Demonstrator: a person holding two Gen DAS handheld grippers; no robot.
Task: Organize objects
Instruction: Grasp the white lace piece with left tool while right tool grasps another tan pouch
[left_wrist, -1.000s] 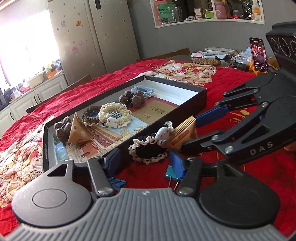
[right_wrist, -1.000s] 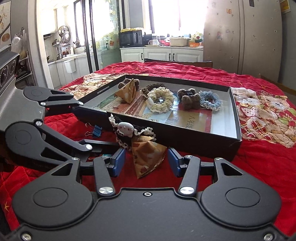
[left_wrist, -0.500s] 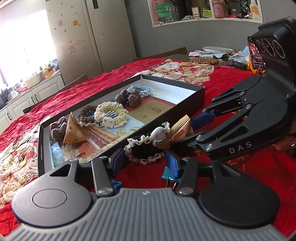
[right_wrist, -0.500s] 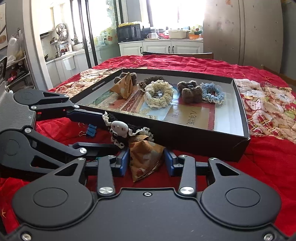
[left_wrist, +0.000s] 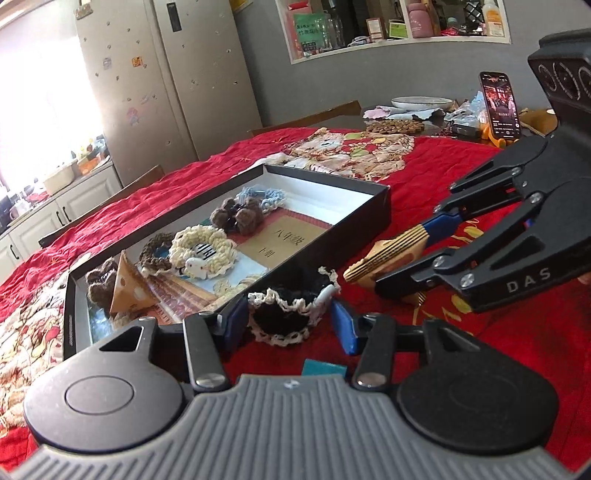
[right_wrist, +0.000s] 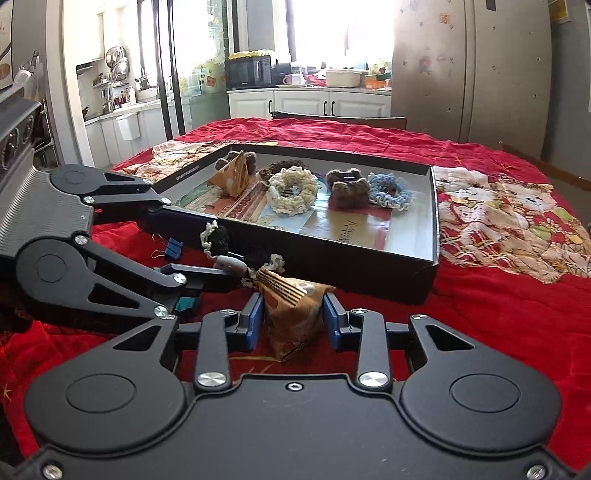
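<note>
A black crochet scrunchie with cream trim (left_wrist: 288, 314) lies on the red cloth between the fingers of my left gripper (left_wrist: 288, 321), whose jaws stand around it; it also shows in the right wrist view (right_wrist: 221, 243). My right gripper (right_wrist: 293, 319) is shut on a tan triangular snack packet (right_wrist: 291, 314), seen from the left wrist (left_wrist: 391, 254). The black tray (right_wrist: 369, 273) holds another tan packet (right_wrist: 232, 177), a cream scrunchie (right_wrist: 291, 192), a brown one (right_wrist: 347, 186) and a blue one (right_wrist: 388, 192).
A blue binder clip (right_wrist: 171, 249) and a teal clip (left_wrist: 323, 367) lie on the red cloth near the tray's front wall. A phone on a stand (left_wrist: 498, 105) and a bowl (left_wrist: 421, 101) stand at the table's far end.
My right gripper closed on the tan packet and lifted it slightly. My left gripper moved forward so its fingers flank the black scrunchie.
</note>
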